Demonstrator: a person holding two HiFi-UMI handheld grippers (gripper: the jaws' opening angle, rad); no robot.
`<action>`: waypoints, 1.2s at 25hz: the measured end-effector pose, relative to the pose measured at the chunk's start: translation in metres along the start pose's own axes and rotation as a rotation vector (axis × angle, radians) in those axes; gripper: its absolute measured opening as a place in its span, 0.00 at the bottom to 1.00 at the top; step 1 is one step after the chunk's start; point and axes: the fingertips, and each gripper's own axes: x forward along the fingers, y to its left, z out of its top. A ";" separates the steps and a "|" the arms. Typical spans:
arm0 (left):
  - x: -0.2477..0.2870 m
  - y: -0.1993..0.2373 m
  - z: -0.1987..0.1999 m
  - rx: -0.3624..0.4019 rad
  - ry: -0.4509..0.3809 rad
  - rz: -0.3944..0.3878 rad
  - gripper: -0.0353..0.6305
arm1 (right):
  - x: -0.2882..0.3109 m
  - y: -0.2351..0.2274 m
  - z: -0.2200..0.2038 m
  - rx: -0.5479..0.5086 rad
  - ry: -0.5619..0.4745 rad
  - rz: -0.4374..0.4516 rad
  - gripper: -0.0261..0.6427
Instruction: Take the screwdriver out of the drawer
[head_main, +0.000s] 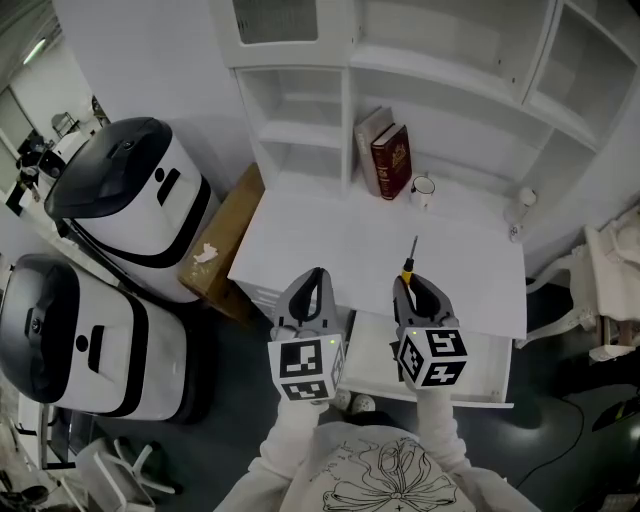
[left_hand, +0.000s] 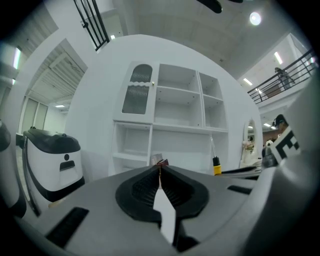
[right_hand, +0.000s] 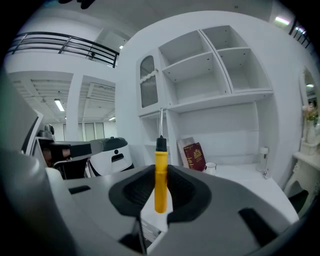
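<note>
The screwdriver (right_hand: 160, 174) is sitting in the jaws of the right gripper (head_main: 414, 289), which are closing on its yellow handle from both sides. The handle is plain and smooth, a black collar is capping it, and a thin metal shaft is pointing away from the person toward the shelves. Gripping the thick handle rather than the shaft is, I'd judge, giving the pads something broad to press on and keeping the sharp end facing away. The tool is hanging in the air above the front edge of the white bench (head_main: 330, 250), over the open drawer (head_main: 492, 388), so it looks to be already out of it.

Just beside it, the left gripper (head_main: 314, 287) is hovering at about the same level with its jaws together and nothing between them; it seems to be staying out of the way. Further back on the bench, two books (head_main: 385, 155) are standing against the shelf unit with a small mug (head_main: 423, 190) near them.
</note>
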 end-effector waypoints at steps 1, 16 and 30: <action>0.000 0.000 0.000 0.001 -0.001 0.002 0.07 | 0.000 0.000 0.001 -0.001 -0.004 -0.002 0.14; -0.003 0.001 -0.005 -0.014 0.008 0.007 0.07 | -0.003 0.003 0.001 0.002 -0.014 0.008 0.14; -0.003 0.001 -0.010 -0.019 0.020 0.000 0.07 | -0.005 -0.002 -0.003 0.014 -0.003 -0.001 0.14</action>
